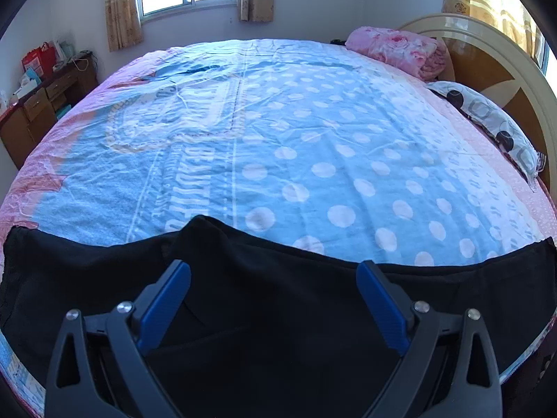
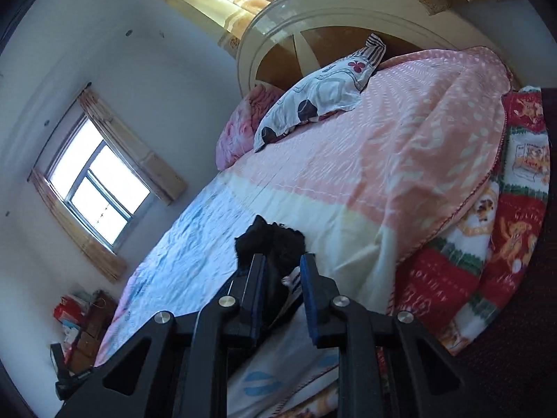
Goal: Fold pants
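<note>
One pair of black pants (image 1: 278,299) lay on the blue dotted blanket (image 1: 313,146) under the left gripper (image 1: 273,268), whose two fingers stood wide apart, while the right gripper (image 2: 282,261) had its two fingers squeezed on one bunched end of them (image 2: 268,240).
</note>
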`<action>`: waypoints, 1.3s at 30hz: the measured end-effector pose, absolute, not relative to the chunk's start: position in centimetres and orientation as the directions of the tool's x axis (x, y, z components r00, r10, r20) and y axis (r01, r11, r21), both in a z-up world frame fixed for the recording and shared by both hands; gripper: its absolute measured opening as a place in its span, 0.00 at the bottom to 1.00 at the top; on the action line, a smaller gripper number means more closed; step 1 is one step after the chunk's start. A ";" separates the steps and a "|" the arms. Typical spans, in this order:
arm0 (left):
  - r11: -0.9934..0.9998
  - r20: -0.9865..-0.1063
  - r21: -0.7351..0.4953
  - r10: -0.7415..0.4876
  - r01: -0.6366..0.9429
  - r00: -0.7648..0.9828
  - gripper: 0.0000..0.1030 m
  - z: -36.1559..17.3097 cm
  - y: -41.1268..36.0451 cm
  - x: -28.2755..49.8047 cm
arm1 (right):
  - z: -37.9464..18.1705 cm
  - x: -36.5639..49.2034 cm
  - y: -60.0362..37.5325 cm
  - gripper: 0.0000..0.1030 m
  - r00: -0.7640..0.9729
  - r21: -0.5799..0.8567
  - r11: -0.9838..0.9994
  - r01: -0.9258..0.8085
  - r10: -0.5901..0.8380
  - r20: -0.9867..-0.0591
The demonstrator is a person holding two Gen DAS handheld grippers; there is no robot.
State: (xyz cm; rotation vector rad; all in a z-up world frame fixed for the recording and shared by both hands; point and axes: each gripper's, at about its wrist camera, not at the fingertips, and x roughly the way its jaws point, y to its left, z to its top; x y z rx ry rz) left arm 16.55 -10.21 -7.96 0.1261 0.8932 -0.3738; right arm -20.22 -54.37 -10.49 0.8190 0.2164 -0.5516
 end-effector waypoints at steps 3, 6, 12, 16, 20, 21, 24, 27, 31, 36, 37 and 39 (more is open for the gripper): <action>0.928 -0.782 -0.044 -0.262 0.370 0.566 0.96 -8.1 -10.3 16.4 | -11.7 -19.4 -55.3 0.22 0.856 0.651 0.555 0.517 -0.321 -0.406; 0.928 -0.780 -0.041 -0.261 0.369 0.568 0.96 -8.1 -10.3 16.4 | -11.9 -19.6 -55.2 0.22 0.848 0.639 0.557 0.530 -0.327 -0.418; 0.927 -0.786 -0.051 -0.267 0.373 0.557 0.96 -8.2 -10.7 16.4 | -11.8 -19.1 -53.6 0.24 0.863 0.633 0.593 0.498 -0.269 -0.427; 0.926 -0.778 -0.028 -0.257 0.376 0.574 0.96 -7.8 -10.6 16.1 | -11.0 -17.3 -52.1 0.22 0.855 0.532 0.692 0.488 -0.254 -0.452; 0.930 -0.781 -0.042 -0.258 0.364 0.569 0.96 -7.8 -10.2 16.4 | -11.5 -17.5 -52.6 0.22 0.857 0.558 0.662 0.500 -0.286 -0.429; 0.931 -0.782 -0.040 -0.255 0.362 0.569 0.96 -7.8 -10.2 16.4 | -12.3 -18.1 -53.5 0.22 0.880 0.637 0.612 0.468 -0.264 -0.394; 0.932 -0.785 -0.048 -0.257 0.359 0.563 0.96 -8.0 -10.1 16.5 | -15.2 -19.5 -56.2 0.22 0.948 0.864 0.394 0.312 -0.194 -0.254; 0.929 -0.785 -0.049 -0.263 0.367 0.561 0.96 -7.9 -10.1 16.4 | -15.0 -18.5 -56.7 0.21 0.952 0.870 0.388 0.303 -0.168 -0.257; 0.931 -0.778 -0.035 -0.254 0.364 0.574 0.96 -7.7 -10.1 16.4 | -11.3 -17.9 -55.1 0.13 0.908 0.722 0.551 0.418 -0.220 -0.357; 0.936 -0.781 -0.044 -0.251 0.350 0.572 0.96 -7.9 -9.9 16.8 | -6.3 -18.4 -50.0 0.13 0.887 0.439 0.785 0.436 -0.294 -0.356; 0.936 -0.782 -0.047 -0.252 0.349 0.570 0.96 -7.9 -9.9 16.9 | -5.7 -18.6 -49.0 0.13 0.880 0.366 0.818 0.444 -0.321 -0.351; 0.935 -0.785 -0.050 -0.255 0.352 0.564 0.96 -8.0 -10.2 16.9 | -5.7 -18.2 -47.5 0.13 0.835 0.202 0.847 0.492 -0.392 -0.387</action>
